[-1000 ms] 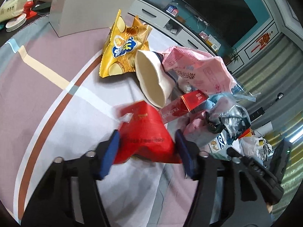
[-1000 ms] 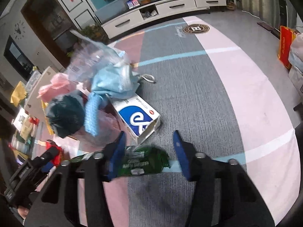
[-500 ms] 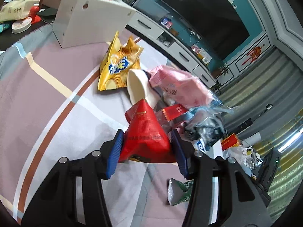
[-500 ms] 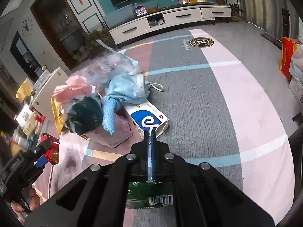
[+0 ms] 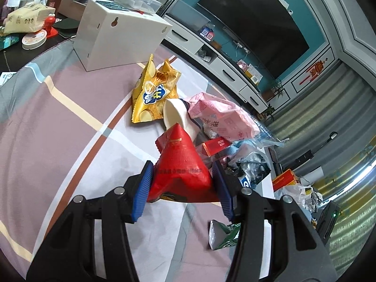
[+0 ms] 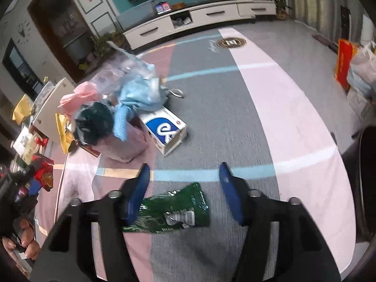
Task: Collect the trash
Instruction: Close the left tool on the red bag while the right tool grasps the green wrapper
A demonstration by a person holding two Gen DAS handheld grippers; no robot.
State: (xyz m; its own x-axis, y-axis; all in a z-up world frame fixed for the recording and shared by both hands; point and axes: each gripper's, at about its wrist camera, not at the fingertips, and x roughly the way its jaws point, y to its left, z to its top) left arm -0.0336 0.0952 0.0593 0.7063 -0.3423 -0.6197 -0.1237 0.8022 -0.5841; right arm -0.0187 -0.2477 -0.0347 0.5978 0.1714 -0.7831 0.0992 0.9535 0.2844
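My left gripper is shut on a red triangular snack packet and holds it above the striped cloth. Beyond it lies the trash pile: a yellow chip bag, a paper cup, a pink bag and a red cigarette box. My right gripper has its jaws opening over a green wrapper that lies flat on the carpet. Its pads do not press on the wrapper. The same green wrapper shows at the lower right of the left wrist view.
A white box stands behind the pile, with a cluttered dark table to its left. A blue-and-white carton lies at the pile's near edge. A TV cabinet lines the far wall. Orange and white bags sit at the right.
The left gripper closed on the red packet and lifted it off the cloth. The right gripper snapped fully shut above the green wrapper, then opened again; the wrapper stays on the carpet.
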